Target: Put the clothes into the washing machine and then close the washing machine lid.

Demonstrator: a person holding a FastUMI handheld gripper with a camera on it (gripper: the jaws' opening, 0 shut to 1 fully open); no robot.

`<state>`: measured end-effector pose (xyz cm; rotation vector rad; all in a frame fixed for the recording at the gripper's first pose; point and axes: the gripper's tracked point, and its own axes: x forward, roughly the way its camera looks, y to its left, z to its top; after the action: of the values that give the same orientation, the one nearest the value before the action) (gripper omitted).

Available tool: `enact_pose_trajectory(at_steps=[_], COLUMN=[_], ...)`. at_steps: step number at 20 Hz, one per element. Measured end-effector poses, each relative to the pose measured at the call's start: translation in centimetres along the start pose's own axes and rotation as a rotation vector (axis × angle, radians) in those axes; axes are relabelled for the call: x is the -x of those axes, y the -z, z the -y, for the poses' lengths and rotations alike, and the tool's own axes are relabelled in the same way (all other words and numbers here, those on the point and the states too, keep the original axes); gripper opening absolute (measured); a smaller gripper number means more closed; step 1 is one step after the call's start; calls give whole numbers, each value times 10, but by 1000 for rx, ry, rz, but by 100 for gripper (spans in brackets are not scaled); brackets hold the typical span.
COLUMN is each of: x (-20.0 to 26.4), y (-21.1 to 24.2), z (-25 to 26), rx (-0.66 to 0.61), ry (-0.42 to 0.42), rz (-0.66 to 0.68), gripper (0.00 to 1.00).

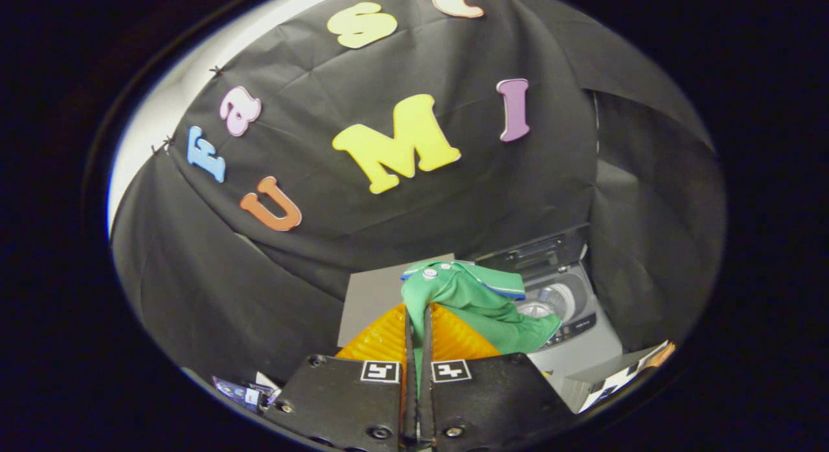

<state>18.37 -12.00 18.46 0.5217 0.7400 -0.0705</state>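
the hand-held gripper [418, 319] has its fingers pressed together on a fold of a green polo shirt [476, 303], which rises just past the fingertips and drapes away to the right; a white button and a blue-edged collar show at its far top; the shirt hangs lifted, clear of any surface as far as can be seen; the toy washing machine [570, 335] sits beyond and to the right of the fingers, lower than the shirt, its round drum opening [550, 303] facing up and its lid [541, 248] standing open at the far side; the shirt's loose tail partly overlaps the opening's left rim; a grey board [369, 300] stands to the left behind the fingers; judging by this, the coming move is a carry rightward and farther, then down, so the cloth's hanging bulk lands inside the drum.
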Motion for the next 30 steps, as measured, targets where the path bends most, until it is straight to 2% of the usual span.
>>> enact_pose_trajectory(at_steps=[5,9,16,19,23,30], x=[4,-13,-87,-122,-162,-204], y=[-6,-18,-23,-15,-4,18], z=[29,52,119,148,185,222], rx=[-30,-28,9,60,61,41], ry=[41,62,62,58,72,71], rz=[3,3,-99,-140,-213,-282], gripper=[5,5,5,5,5,5])
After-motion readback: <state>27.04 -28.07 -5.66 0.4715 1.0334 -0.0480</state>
